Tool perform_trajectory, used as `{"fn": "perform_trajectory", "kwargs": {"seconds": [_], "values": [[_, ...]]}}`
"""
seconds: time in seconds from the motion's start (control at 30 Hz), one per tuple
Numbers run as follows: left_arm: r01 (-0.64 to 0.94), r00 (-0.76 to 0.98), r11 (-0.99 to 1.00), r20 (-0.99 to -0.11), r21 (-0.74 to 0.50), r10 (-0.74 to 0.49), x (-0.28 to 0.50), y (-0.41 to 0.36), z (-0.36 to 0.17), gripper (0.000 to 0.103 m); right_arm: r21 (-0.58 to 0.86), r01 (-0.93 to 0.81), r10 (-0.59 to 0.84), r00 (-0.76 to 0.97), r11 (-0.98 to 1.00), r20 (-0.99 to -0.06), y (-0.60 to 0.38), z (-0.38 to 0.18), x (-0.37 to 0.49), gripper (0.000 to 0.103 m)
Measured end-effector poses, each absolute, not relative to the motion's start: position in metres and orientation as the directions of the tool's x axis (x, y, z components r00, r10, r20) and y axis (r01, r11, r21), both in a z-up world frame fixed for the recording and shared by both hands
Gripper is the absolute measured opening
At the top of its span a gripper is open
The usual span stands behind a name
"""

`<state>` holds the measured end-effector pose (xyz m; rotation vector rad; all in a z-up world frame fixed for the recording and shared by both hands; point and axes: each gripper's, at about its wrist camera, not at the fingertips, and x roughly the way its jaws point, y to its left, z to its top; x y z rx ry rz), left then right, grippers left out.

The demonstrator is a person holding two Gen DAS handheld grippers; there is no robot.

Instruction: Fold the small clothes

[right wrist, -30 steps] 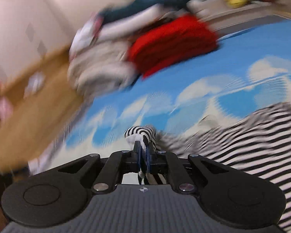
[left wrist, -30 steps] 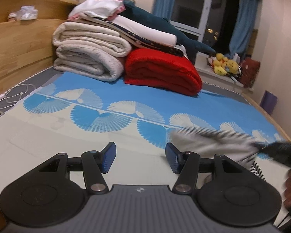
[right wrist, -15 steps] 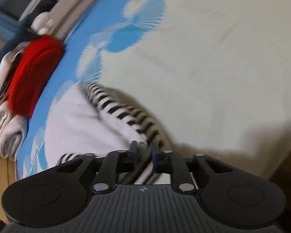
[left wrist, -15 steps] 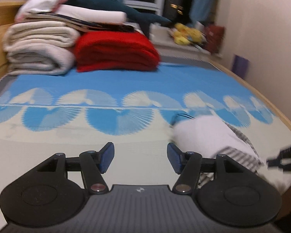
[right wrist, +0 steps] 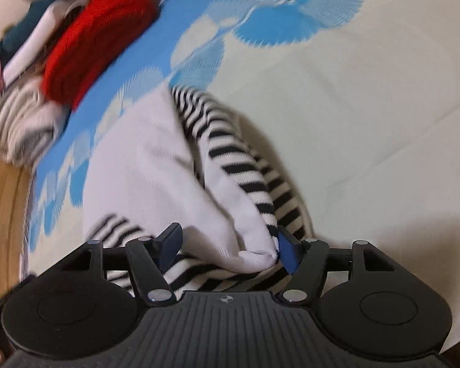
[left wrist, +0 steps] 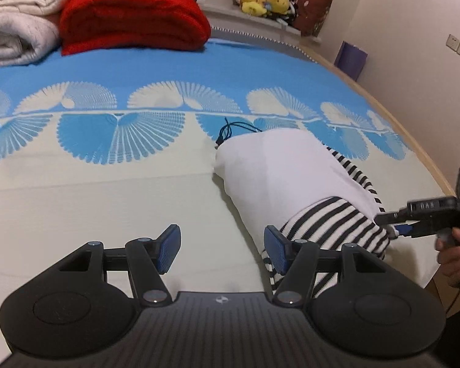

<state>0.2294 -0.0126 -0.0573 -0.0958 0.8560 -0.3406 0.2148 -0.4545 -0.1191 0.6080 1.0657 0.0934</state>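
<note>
A small black-and-white striped garment (left wrist: 291, 178), folded so its white inside shows, lies on the blue and cream bedspread (left wrist: 107, 184). My left gripper (left wrist: 222, 247) is open just left of it with bare bedspread between the fingers; its right finger overlaps the striped hem. My right gripper (right wrist: 229, 247) is opening, with a fold of the garment (right wrist: 156, 168) lying loose between its jaws. From the left wrist view the right gripper (left wrist: 395, 230) reaches the garment's right edge, held by a hand (left wrist: 454, 254).
A red blanket (left wrist: 132, 15) and rolled cream blankets (left wrist: 15, 24) are stacked at the far side of the bed. A black cable (left wrist: 230, 128) lies just behind the garment. The bed's wooden edge (left wrist: 414, 141) and a wall run along the right; yellow plush toys (left wrist: 260, 0) sit beyond.
My right gripper, shut on the striped cloth a second ago, has come down to the bed and spread its jaws. My left gripper has swung right and tilted down toward the garment.
</note>
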Motion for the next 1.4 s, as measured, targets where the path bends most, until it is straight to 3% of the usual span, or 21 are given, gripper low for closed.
{"fn": "perform_trajectory", "kwargs": {"seconds": [0.03, 0.07, 0.27, 0.33, 0.4, 0.47, 0.6, 0.67, 0.7, 0.83, 0.93, 1.1, 1.27, 1.4], "values": [[0.257, 0.602, 0.941, -0.725, -0.221, -0.335, 0.232, -0.015, -0.059, 0.066, 0.499, 0.196, 0.355, 0.493, 0.844, -0.794, -0.453, -0.115, 0.214, 0.025], [0.26, 0.598, 0.939, -0.726, -0.227, -0.341, 0.237, -0.017, -0.062, 0.066, 0.518, 0.181, 0.375, 0.501, 0.836, -0.78, -0.454, -0.109, 0.211, 0.007], [0.267, 0.573, 0.926, -0.728, -0.267, -0.376, 0.259, -0.033, -0.073, 0.066, 0.66, 0.087, 0.471, 0.632, 0.746, -0.616, -0.486, -0.064, 0.174, 0.004], [0.271, 0.569, 0.921, -0.725, -0.28, -0.388, 0.262, -0.039, -0.074, 0.066, 0.627, 0.139, 0.432, 0.612, 0.766, -0.663, -0.497, -0.069, 0.169, 0.004], [0.277, 0.564, 0.918, -0.725, -0.284, -0.394, 0.263, -0.045, -0.076, 0.066, 0.526, 0.209, 0.353, 0.536, 0.825, -0.767, -0.498, -0.086, 0.174, 0.003], [0.281, 0.563, 0.921, -0.731, -0.27, -0.386, 0.263, -0.051, -0.077, 0.066, 0.465, 0.229, 0.317, 0.48, 0.855, -0.818, -0.495, -0.099, 0.179, 0.005], [0.283, 0.559, 0.921, -0.734, -0.269, -0.386, 0.262, -0.056, -0.079, 0.066, 0.457, 0.203, 0.306, 0.508, 0.866, -0.805, -0.486, -0.096, 0.187, 0.012], [0.283, 0.557, 0.922, -0.737, -0.266, -0.383, 0.262, -0.057, -0.08, 0.066, 0.468, 0.215, 0.292, 0.545, 0.857, -0.786, -0.484, -0.091, 0.188, 0.042], [0.283, 0.556, 0.921, -0.737, -0.266, -0.384, 0.262, -0.057, -0.08, 0.066, 0.476, 0.224, 0.283, 0.568, 0.851, -0.773, -0.487, -0.09, 0.188, 0.049], [0.277, 0.555, 0.922, -0.739, -0.271, -0.383, 0.262, -0.056, -0.081, 0.067, 0.508, 0.243, 0.256, 0.64, 0.826, -0.724, -0.493, -0.083, 0.19, 0.054], [0.268, 0.544, 0.919, -0.741, -0.29, -0.393, 0.263, -0.057, -0.082, 0.069, 0.533, 0.237, 0.272, 0.655, 0.812, -0.705, -0.491, -0.088, 0.198, 0.065], [0.243, 0.512, 0.903, -0.744, -0.354, -0.429, 0.273, -0.057, -0.089, 0.076, 0.481, 0.181, 0.308, 0.567, 0.858, -0.764, -0.471, -0.108, 0.21, 0.068], [0.126, 0.452, 0.86, -0.743, -0.495, -0.494, 0.303, -0.048, -0.112, 0.08, 0.409, 0.187, 0.285, 0.467, 0.893, -0.837, -0.459, -0.131, 0.222, 0.068], [0.024, 0.403, 0.797, -0.724, -0.604, -0.56, 0.329, -0.042, -0.139, 0.084, 0.417, 0.183, 0.3, 0.453, 0.89, -0.839, -0.459, -0.138, 0.225, 0.058]]}}
